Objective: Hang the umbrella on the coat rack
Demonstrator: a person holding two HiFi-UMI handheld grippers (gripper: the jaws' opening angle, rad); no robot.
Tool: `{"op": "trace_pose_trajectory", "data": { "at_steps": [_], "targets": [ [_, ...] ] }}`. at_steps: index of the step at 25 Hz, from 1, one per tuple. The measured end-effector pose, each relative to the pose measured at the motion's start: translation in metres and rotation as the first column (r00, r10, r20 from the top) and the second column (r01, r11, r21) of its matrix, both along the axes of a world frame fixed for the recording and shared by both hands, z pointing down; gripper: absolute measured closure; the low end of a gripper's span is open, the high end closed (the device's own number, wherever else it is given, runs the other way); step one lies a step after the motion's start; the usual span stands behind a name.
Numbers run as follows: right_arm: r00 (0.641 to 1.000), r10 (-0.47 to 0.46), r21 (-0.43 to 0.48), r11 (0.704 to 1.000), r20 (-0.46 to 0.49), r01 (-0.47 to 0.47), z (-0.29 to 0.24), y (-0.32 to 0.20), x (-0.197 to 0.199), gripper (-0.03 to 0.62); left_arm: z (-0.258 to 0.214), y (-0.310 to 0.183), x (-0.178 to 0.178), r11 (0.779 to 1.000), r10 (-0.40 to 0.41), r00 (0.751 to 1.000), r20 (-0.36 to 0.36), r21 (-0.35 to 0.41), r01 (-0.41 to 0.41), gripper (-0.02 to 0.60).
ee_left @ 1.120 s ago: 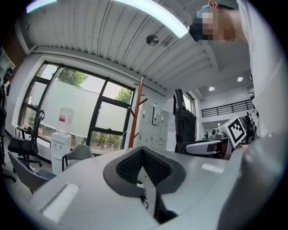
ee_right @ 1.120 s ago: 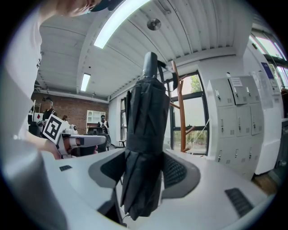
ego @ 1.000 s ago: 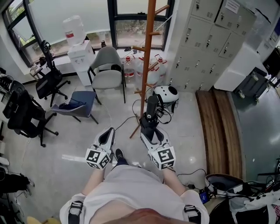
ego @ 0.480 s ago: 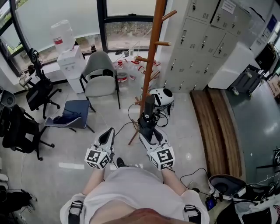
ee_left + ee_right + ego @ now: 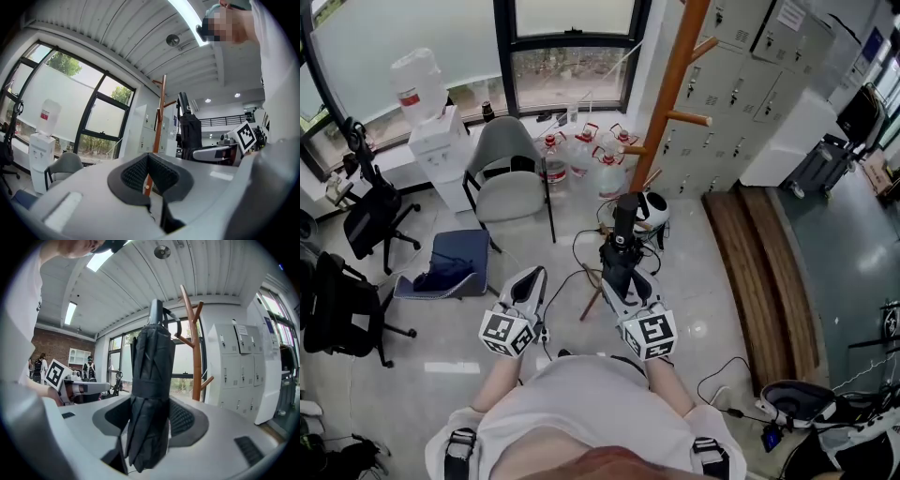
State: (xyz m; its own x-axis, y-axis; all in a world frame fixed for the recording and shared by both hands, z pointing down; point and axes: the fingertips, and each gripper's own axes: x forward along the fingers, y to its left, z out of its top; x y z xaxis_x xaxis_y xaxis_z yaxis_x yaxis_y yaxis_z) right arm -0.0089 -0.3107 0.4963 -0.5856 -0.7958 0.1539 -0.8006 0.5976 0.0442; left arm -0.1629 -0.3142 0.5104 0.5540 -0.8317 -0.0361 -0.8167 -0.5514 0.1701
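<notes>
Right now the right gripper (image 5: 617, 267) pinches the folded black umbrella (image 5: 624, 223) around its wrapped canopy, low on the bundle, with the rest standing up out of the jaws. In the right gripper view the pads (image 5: 183, 417) press in on the fabric from both sides and a thin strap loop (image 5: 171, 316) curls off the top end.

Left gripper (image 5: 528, 283) rides beside it, jaws drawn all but together with only a slit between them, nothing held.

Wooden coat rack (image 5: 673, 89) stands ahead and to the right, apart from the umbrella; nearest peg (image 5: 692, 118) angles upward.

Risks as I judge them:
- Grip is on loose fabric, not the handle. The bundle could slide or twist in the pads when I lift and tilt it
- Strap loop looks small and floppy. With one gripper I may miss the peg and just knock the pole
- A shove on a peg could rock the rack, which looks slim; I cannot see how steady its feet are
- White helmet (image 5: 654, 208) and black cables (image 5: 581, 246) lie on the floor at the rack's base; stepping closer could snag a foot
- Releasing before the loop is seated means the umbrella drops onto that clutter
</notes>
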Motion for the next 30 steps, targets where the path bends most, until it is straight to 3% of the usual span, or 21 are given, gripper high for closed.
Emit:
{"op": "trace_pose_trajectory", "data": {
  "at_steps": [9,18,30],
  "targets": [
    [1.000,0.021,0.011,1.000,-0.005,-0.021,-0.003,-0.031,-0.016,0.352,-0.001,-0.022,-0.016,1.000,0.006,1.000,0.010,0.023,-0.006,0.572],
    [1.000,-0.023,0.010,1.000,0.006,0.023,-0.009,-0.051,-0.024,0.352,0.001,-0.025,-0.027,0.998,-0.062,0.998,0.003,0.011,0.062,0.572],
    [1.000,0.002,0.014,1.000,0.030,-0.003,-0.023,-0.088,-0.016,0.352,-0.003,-0.029,-0.016,0.997,-0.072,0.997,0.000,0.015,0.072,0.572]
  ]
}}
